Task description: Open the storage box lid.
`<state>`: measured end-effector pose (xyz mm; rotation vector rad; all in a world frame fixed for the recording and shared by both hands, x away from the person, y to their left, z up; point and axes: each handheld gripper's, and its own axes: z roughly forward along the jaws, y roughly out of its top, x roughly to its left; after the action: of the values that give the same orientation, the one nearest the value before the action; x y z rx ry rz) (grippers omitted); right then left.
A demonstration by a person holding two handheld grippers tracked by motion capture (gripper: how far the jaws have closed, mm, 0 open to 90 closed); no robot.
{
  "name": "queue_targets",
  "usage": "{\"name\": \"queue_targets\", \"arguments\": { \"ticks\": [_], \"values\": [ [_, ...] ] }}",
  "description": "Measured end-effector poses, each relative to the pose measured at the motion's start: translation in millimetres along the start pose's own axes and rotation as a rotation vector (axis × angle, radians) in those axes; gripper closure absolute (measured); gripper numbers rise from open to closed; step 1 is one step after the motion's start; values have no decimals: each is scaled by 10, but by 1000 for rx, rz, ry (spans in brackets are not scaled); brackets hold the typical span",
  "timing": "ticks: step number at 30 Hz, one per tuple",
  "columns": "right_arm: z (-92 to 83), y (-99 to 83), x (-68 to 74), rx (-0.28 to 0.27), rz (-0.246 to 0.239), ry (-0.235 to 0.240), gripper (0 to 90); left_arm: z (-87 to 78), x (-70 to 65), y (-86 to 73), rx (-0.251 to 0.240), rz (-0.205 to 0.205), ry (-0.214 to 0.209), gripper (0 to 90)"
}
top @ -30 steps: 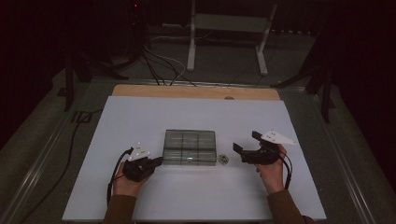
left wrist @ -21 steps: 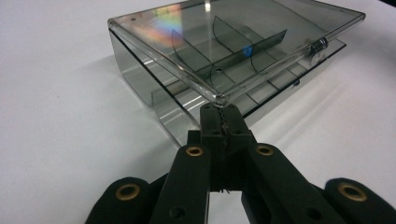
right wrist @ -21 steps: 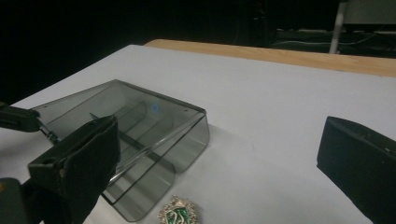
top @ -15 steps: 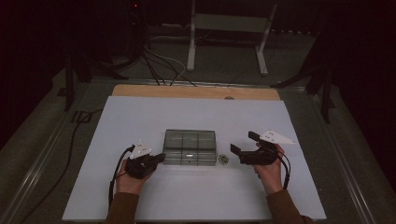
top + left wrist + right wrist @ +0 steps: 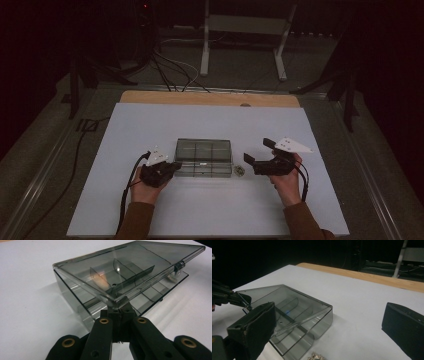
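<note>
Dim room around my table (image 5: 150,125), whose far edge fades into black; light from above glares on the box lid (image 5: 140,262); my near jaws blur.

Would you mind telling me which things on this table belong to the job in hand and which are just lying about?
In the job:
- clear compartment box, lid corner pinched and lifted
- left gripper, shut on that lid
- right gripper, open beside the box
- small metallic trinket by the box

Lying about:
- white table
- floor cables
- metal stand
</note>
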<state>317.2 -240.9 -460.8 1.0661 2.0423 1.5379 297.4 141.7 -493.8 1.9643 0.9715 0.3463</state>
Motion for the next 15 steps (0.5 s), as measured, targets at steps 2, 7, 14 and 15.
{"name": "queue_targets", "arguments": {
  "ticks": [2, 7, 14, 15],
  "values": [
    [6, 11, 6, 1, -8, -1, 0, 26, -3, 9, 2, 0, -2, 900],
    [28, 31, 18, 5, -17, 4, 0, 38, -1, 40, -11, -5, -2, 900],
    [73, 59, 36, 9, -25, 18, 0, -10, -14, 133, -27, 14, 5, 900],
    [84, 63, 39, 10, -26, 19, 0, -14, -10, 147, -29, 13, 6, 900]
  ]
}}
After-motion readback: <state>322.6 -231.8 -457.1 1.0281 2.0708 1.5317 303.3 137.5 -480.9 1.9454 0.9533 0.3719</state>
